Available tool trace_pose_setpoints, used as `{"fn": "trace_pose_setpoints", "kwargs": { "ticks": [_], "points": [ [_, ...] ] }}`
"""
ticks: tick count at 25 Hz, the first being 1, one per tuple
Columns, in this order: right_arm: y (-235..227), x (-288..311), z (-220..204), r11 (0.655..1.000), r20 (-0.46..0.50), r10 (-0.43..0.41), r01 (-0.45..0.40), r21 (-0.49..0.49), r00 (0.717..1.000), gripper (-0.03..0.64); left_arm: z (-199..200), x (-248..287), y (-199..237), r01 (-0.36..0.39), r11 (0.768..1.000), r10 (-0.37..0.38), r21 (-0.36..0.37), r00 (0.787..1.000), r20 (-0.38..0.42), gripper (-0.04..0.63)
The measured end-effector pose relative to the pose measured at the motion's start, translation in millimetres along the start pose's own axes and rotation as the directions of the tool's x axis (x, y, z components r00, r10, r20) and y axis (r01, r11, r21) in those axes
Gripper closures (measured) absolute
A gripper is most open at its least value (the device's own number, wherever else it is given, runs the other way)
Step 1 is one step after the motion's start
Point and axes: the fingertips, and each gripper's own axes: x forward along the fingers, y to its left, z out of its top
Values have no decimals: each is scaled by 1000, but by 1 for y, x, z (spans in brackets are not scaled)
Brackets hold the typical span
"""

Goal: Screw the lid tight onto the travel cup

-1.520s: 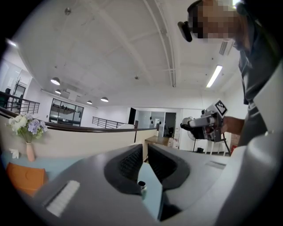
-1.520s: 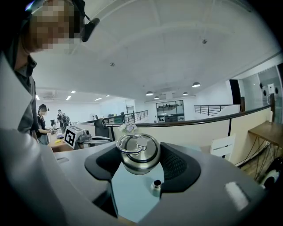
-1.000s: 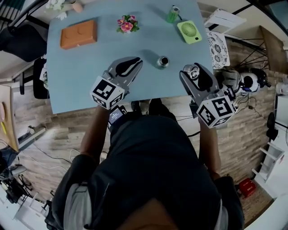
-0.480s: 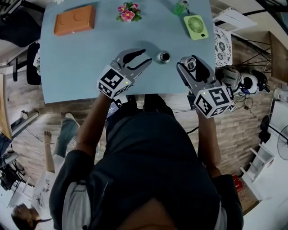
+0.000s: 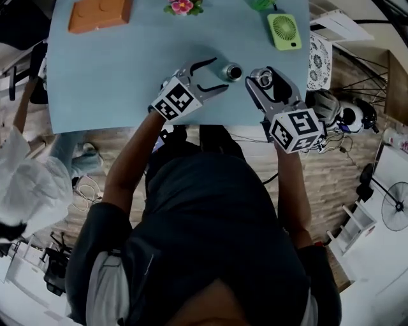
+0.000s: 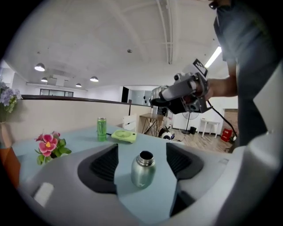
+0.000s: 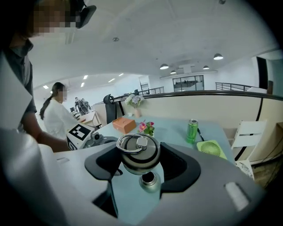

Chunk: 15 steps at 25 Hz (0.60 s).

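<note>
The steel travel cup (image 5: pixel 233 71) stands upright and uncapped near the table's front edge. My left gripper (image 5: pixel 217 75) sits at its left, and in the left gripper view the cup (image 6: pixel 143 170) stands between the two pads without touching either. The left gripper (image 6: pixel 143 162) is opening its jaws. My right gripper (image 5: pixel 262 81) is shut on the round metal lid (image 5: pixel 261 77) with a ring handle, just right of the cup. In the right gripper view the lid (image 7: pixel 138 152) is pinched between the pads, and the cup's open mouth (image 7: pixel 148 180) shows below and beyond it.
On the blue table (image 5: pixel 115 76) lie an orange box (image 5: pixel 99 13), a small flower pot (image 5: pixel 182 6) and a green fan (image 5: pixel 285 30). A green can (image 6: pixel 102 128) stands at the far side. A person in white (image 5: pixel 25 184) stands left of the table.
My left gripper has moved forward and right up to the cup, and its jaws have gone from shut to wide apart around it. The right gripper with the lid has shifted slightly toward the cup.
</note>
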Motion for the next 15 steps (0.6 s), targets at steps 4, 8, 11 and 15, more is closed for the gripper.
{"fn": "trace_pose_setpoints", "kwargs": {
  "ticks": [4, 8, 11, 15],
  "points": [
    [-3, 12, -14, 999, -34, 13, -14, -32, 999, 351, -21, 21, -1, 5, 1000, -5, 12, 999, -38, 199],
    [-7, 23, -27, 998, -64, 26, -30, -58, 998, 351, -41, 38, 0, -1, 1000, 2, 17, 996, -86, 184],
    [-10, 33, -37, 996, -84, 37, -44, -81, 996, 351, -53, 49, 1, 0, 1000, 2, 22, 995, -98, 176],
    [-12, 45, -50, 992, -113, 53, -65, -111, 992, 351, -64, 61, 0, 3, 999, 0, 34, 994, -108, 170]
  ]
}}
